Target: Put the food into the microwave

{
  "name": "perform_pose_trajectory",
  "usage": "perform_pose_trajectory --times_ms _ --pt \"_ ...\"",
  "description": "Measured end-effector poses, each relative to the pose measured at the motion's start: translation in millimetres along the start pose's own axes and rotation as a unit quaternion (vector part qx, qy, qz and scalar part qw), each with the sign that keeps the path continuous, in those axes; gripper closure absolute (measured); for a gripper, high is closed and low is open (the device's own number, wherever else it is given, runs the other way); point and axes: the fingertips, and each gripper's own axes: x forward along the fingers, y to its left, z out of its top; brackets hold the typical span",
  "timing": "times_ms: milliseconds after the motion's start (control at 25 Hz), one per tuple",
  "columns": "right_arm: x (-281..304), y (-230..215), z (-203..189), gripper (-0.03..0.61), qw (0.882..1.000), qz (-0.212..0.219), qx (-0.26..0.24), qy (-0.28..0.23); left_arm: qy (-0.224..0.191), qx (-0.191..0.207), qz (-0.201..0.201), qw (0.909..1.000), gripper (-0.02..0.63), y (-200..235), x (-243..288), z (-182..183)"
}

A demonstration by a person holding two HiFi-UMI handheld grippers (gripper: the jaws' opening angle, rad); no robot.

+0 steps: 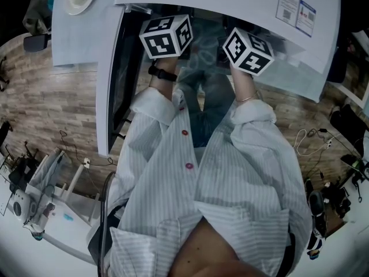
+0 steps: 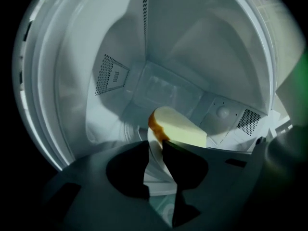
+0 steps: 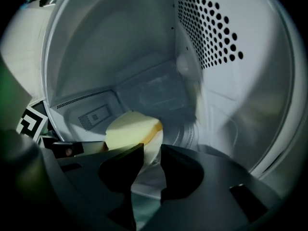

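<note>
While left gripper and right gripper clamp plate rim, bread inside microwave, walls near

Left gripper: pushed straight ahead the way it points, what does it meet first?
The bread slice sits just past the jaws of the left gripper, but on the plate they clamp, so it would travel along. Beyond that, probably the microwave's back wall; depth is unclear.

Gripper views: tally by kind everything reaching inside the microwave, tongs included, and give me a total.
tongs: 2 (left tongs, right tongs)
plate: 1
bread slice: 1
Total: 4
</note>
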Motion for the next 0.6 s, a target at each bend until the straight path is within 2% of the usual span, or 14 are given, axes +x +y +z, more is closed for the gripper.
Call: perform_pose_trajectory --times_ms 200,600 --pt "-1.2 0.1 -0.6 0.459 1.000 0.009 0.015 -0.003 -0.001 0.017 0.015 0.9997 0.529 2.6 -1.2 -2.0" --pt "-7.5 5.4 1.9 0.454 1.000 0.019 0.019 -0.013 -0.011 0.016 0.017 0.9997 0.529 3.4 -10.2 -2.8"
